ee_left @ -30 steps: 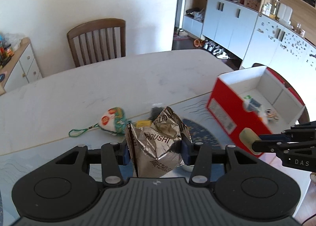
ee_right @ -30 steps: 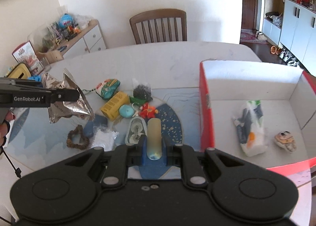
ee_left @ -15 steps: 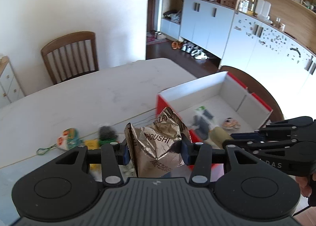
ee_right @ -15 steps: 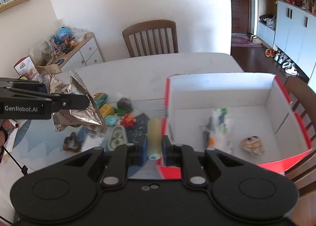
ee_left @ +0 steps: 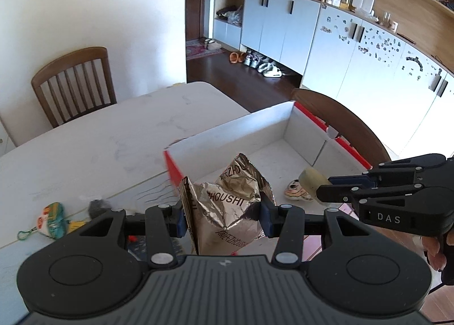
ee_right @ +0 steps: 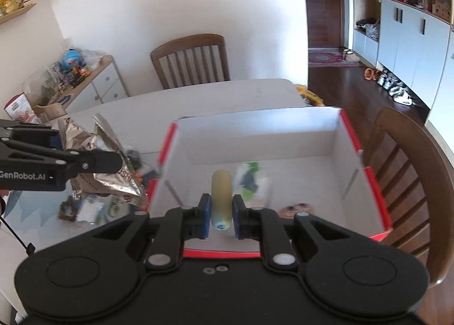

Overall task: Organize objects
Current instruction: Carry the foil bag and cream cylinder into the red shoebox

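My left gripper (ee_left: 224, 218) is shut on a crumpled silver foil bag (ee_left: 229, 203) and holds it in the air at the left edge of the red box (ee_left: 283, 123). My right gripper (ee_right: 221, 213) is shut on a pale yellow cylinder (ee_right: 221, 197) and holds it above the box's white inside (ee_right: 312, 180). In the box lie a white and green packet (ee_right: 249, 177), blurred, and a small round face toy (ee_left: 295, 193). The right gripper with the cylinder (ee_left: 310, 183) also shows in the left wrist view, and the foil bag (ee_right: 110, 166) in the right wrist view.
Small items lie on the table left of the box: a colourful pouch with a green cord (ee_left: 49, 220), a dark clump (ee_left: 98, 205), a brown ring (ee_right: 68, 210). A wooden chair (ee_right: 408, 177) stands right of the box, another (ee_left: 73, 83) at the table's far side.
Both grippers have moved right with their loads. The cylinder has come from over the mat to over the box's inside, and the foil bag has come up to the box's left edge.
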`<state>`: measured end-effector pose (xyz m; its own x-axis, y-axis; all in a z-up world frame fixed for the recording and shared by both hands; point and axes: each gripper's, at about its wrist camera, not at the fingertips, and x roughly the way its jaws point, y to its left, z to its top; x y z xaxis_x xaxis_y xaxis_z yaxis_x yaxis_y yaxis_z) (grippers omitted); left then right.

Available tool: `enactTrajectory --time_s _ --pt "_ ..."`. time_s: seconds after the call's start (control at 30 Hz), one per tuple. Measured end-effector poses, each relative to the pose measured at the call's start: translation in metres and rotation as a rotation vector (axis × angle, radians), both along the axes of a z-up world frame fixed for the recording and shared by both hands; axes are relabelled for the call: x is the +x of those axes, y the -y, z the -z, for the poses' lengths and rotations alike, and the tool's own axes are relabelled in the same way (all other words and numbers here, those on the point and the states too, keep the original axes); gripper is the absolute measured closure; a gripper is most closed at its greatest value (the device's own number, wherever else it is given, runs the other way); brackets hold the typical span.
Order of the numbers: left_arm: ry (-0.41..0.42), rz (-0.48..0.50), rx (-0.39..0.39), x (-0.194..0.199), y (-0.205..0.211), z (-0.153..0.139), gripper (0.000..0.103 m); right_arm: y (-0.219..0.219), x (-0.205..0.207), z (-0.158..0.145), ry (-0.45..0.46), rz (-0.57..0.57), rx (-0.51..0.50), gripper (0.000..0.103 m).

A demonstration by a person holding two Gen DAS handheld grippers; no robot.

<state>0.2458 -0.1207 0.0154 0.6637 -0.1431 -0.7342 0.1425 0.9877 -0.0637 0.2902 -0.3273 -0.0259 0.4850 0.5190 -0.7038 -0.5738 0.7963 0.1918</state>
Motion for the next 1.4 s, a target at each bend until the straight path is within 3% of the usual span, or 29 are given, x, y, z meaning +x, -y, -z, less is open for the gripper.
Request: enactTrajectory --time_s 0.4,0.63,1.03,1.27,1.33,1.4 --pt "-0.079 0.046 0.053 0.046 0.052 0.040 0.057 0.033 0.053 0.029 -0.039 0.042 -0.058 0.089" --pt "-0.143 0.073 0.072 0.067 0.075 0.067 0.057 0.026 0.083 0.057 -0.086 0.017 -0.107 0.089" --pt "-0.215 0.123 0.069 0.089 0.093 0.100 0.056 0.013 0.098 0.092 -0.128 -0.056 -0.202 0.089" --pt "-0.225 0.139 0.065 0.092 0.097 0.105 0.055 0.015 0.094 0.091 -0.111 -0.076 -0.202 0.088" --pt "-0.224 0.140 0.061 0.092 0.098 0.104 0.053 0.014 0.098 0.088 -0.113 -0.076 -0.196 0.088" --pt "-0.217 0.142 0.050 0.090 0.097 0.103 0.041 0.016 0.098 0.086 -0.113 -0.081 -0.187 0.087"
